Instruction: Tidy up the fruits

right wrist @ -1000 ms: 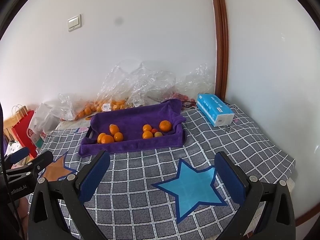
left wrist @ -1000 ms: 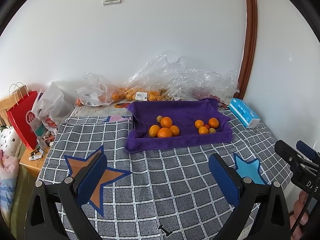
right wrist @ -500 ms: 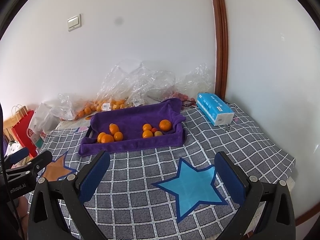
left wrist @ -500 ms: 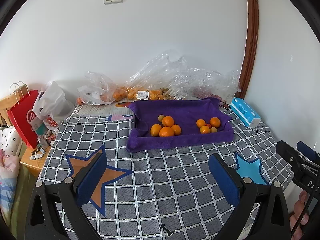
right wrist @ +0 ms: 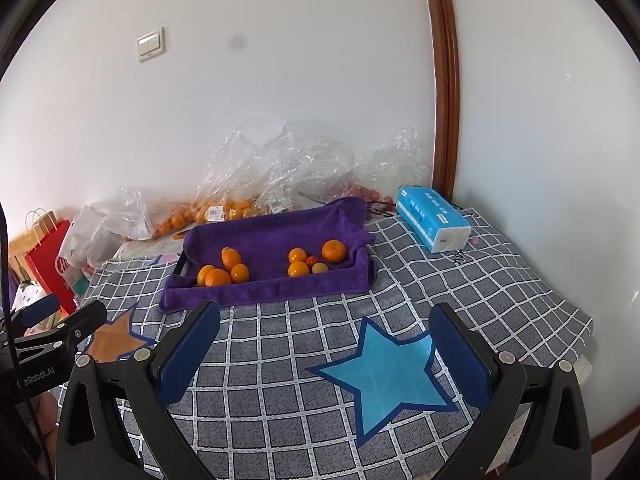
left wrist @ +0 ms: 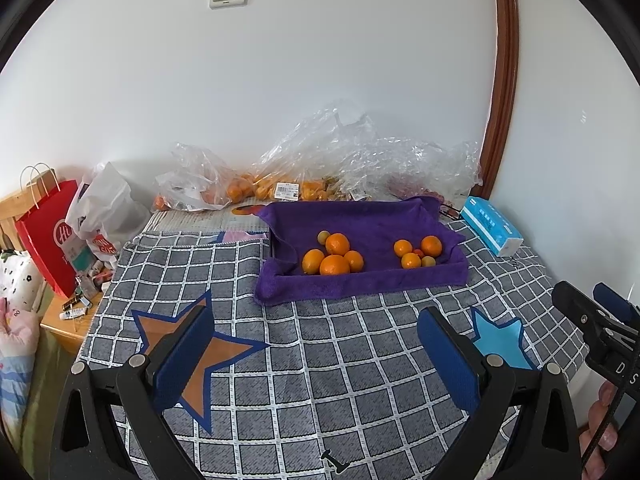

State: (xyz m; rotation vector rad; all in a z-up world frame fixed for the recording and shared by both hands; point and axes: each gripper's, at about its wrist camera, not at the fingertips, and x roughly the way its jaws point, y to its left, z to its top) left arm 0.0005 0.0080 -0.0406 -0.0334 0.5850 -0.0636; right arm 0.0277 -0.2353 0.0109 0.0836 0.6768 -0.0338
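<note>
Both tongs, the left gripper (left wrist: 316, 360) and right gripper (right wrist: 326, 350), hang spread apart and empty at six o'clock, while the fruits (left wrist: 334, 258) sit at twelve in two clusters on the purple-towelled tray (left wrist: 360, 280), seemingly grouped.

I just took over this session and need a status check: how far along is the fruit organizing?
Already done: two clusters of fruit sit in the purple-towel tray, a left group and a right group. In hand: nothing; the left gripper and right gripper are both open and empty above the checked cloth. Left: more oranges remain in the plastic bags behind the tray.
</note>
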